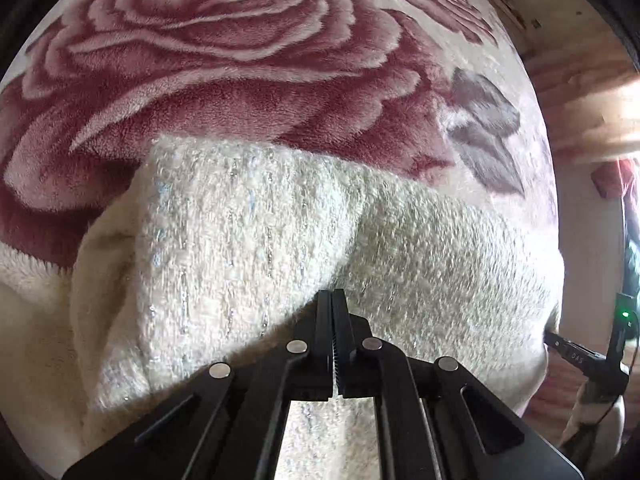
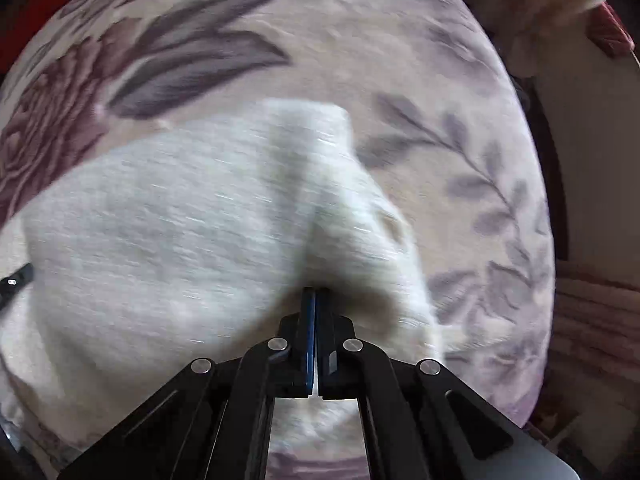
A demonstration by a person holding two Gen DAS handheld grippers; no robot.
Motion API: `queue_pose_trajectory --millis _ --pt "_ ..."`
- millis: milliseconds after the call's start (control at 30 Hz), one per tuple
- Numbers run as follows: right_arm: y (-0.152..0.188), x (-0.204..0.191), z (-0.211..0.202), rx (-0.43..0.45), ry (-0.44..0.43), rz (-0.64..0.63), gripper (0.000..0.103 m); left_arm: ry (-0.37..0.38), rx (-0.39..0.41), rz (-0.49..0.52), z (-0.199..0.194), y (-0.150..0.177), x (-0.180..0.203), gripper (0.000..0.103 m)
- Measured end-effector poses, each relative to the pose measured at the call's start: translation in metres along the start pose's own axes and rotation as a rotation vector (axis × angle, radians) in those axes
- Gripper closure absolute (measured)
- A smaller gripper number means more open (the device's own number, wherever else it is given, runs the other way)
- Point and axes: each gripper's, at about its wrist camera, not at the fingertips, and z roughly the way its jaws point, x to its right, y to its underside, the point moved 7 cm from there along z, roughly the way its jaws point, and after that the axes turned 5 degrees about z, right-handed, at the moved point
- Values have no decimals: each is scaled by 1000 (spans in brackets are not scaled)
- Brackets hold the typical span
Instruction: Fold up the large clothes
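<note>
A plush cream fleece blanket (image 1: 248, 60) printed with large dusty-pink roses and grey-mauve leaves covers the whole work surface; what lies under it cannot be told. Past its edge in the left wrist view stand a pale wall and some blurred pinkish furnishings, with something red near the frame edge.

On the blanket lies a cream, nubbly woven garment with faint silver and pale-blue threads (image 1: 248, 232). It stretches mostly crosswise from one tool to the other. In the right wrist view, which is motion-blurred, a narrower flap of it runs away from the camera to a squared end (image 2: 308, 120). In the left wrist view one part is folded over another, and a smoother cream inner face shows at the left.

The black left tool (image 1: 332, 300) has its jaws pressed together on the garment's near edge. The black right tool (image 2: 315, 294) is likewise pinched onto the fabric, which bunches at its tips.
</note>
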Motion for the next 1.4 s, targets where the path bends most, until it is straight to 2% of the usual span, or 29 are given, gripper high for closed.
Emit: queue_pose_trajectory --millis 67,100,167,267,367,433,500,533,633,700,800,900,967,1000,1067,1100,1200,1300,1400 --pt "16 43 10 -89 7 108 103 -37 -2 19 -9 1 4 99" --pt "20 58 6 -105 -8 166 102 -50 10 25 -18 0 9 100" --pt "19 66 -26 -46 -93 224 98 -53 69 47 -40 -2 24 100" --pt "12 37 -79 55 -221 204 98 -60 79 78 -44 -5 44 100" --pt "4 -45 -106 69 -340 77 98 -107 43 96 -18 -6 46 100" --pt "3 -109 -89 32 -353 -51 98 -123 17 90 0 -5 41 100" --pt "3 -143 -47 -42 -333 -89 98 -108 11 68 8 -1 34 100" --pt "2 -161 -16 -106 -309 -102 98 -89 8 53 14 -1 29 99" --pt "-5 -172 45 -158 -260 -130 102 -48 5 22 25 0 21 99" --pt "-10 -174 56 -201 -269 -77 103 -31 17 6 29 -1 19 99" --pt "-14 -181 67 -235 -249 -91 103 -2 18 -18 31 -4 17 99" --pt "-16 -179 64 -282 -280 -79 103 51 -1 -81 16 -4 12 99" --pt "-13 -168 44 -259 -337 -107 103 44 5 -65 2 -1 11 99" --pt "-10 -153 33 -222 -336 -119 103 27 12 -47 -4 2 10 99" --pt "-1 -113 19 -161 -300 -109 103 13 27 -30 -19 15 1 99" --pt "5 -96 16 -150 -299 -95 103 10 27 -30 -20 20 -3 99" --pt "24 -53 30 -146 -203 -59 103 49 36 -54 -18 36 -15 99" --pt "43 -46 63 -214 -219 16 103 94 61 -121 -35 40 -13 99" --pt "43 -49 48 -177 -200 41 98 153 162 -170 -80 46 -10 99"
